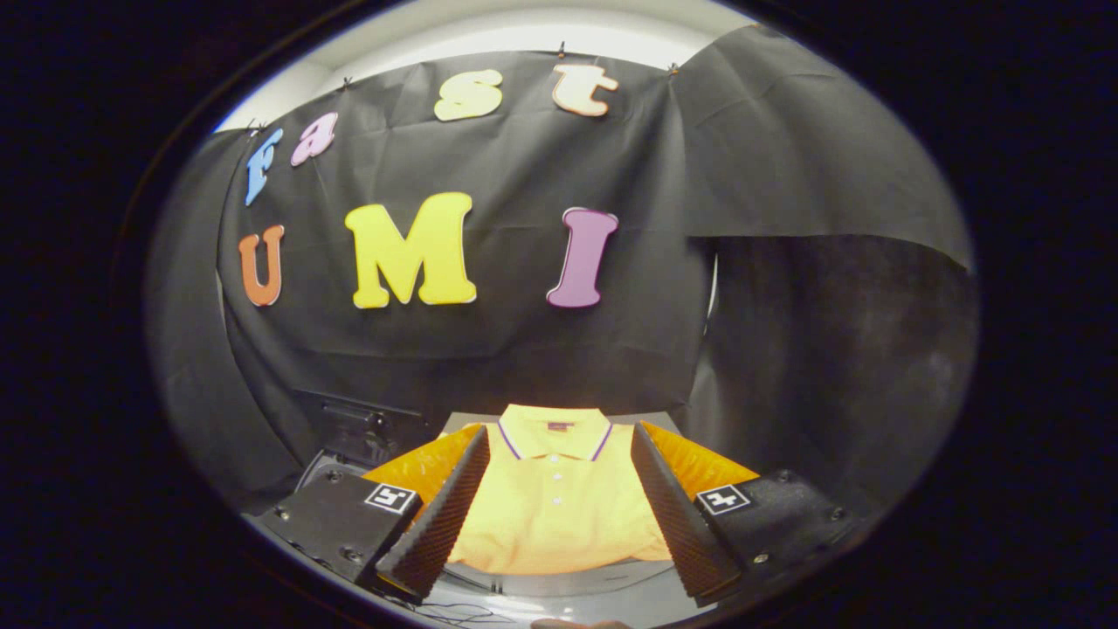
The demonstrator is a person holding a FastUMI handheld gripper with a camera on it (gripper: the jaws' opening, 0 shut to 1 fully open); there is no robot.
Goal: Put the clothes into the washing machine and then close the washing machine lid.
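gripper view: claw (559,463) wide open, empty, over folded yellow polo shirt (555,507); collar label unreadable.

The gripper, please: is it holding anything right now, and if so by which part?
Nothing is held. The gripper is open, its fingers spread wide, with the folded yellow polo shirt lying flat between and below them, untouched.

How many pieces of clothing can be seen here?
1: a folded yellow polo shirt lying flat between the open gripper's fingers, its collar pointing away. Others may be hidden.
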